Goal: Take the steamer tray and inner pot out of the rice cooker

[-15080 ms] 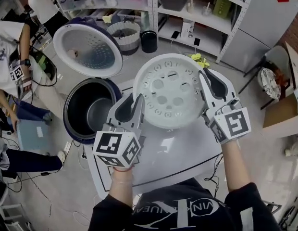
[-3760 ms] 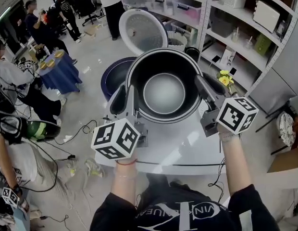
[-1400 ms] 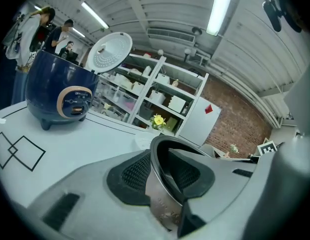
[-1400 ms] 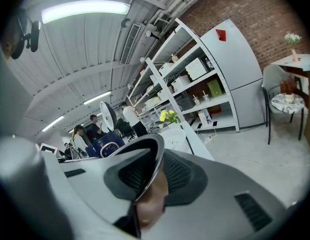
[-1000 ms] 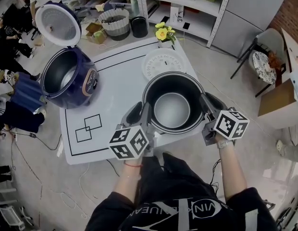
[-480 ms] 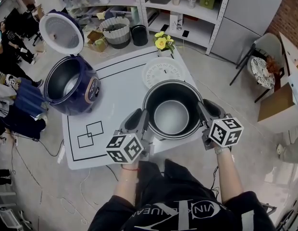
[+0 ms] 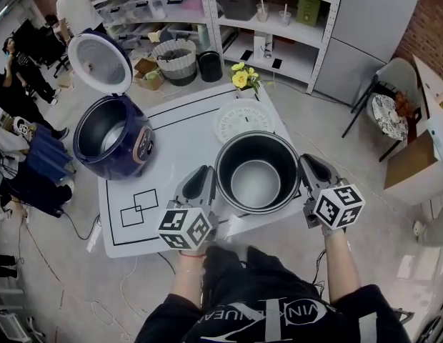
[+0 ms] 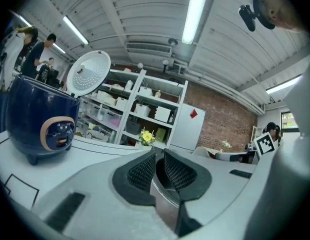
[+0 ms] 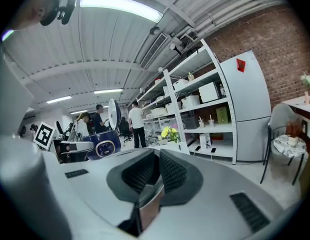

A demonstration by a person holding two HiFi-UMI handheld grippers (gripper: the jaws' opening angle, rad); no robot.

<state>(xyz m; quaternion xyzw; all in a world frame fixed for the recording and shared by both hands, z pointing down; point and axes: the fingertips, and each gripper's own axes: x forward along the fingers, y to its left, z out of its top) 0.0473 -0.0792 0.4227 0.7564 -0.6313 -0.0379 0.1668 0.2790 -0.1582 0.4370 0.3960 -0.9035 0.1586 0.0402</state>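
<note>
The dark inner pot (image 7: 256, 181) hangs over the front right part of the white table (image 7: 178, 134), held by its rim from both sides. My left gripper (image 7: 211, 174) grips the left rim and my right gripper (image 7: 305, 164) the right rim. Both pairs of jaws have just been closing, with the rim between them. In the left gripper view the pads of the left gripper (image 8: 159, 159) press on the pot's metal rim (image 8: 165, 204). The right gripper (image 9: 156, 166) pinches the rim (image 9: 149, 206) the same way. The white steamer tray (image 7: 243, 118) lies on the table behind the pot.
The blue rice cooker (image 7: 111, 136) stands at the table's left with its lid (image 7: 100, 63) raised and its cavity bare. A vase of yellow flowers (image 7: 241, 76) sits at the table's far edge. Shelves stand beyond, and people are at the left. Black outlined squares (image 7: 139, 206) mark the near left.
Both grippers stay at the pot's rim near the table's front edge, and the pot appears slightly higher. The whole view has drifted a little.
</note>
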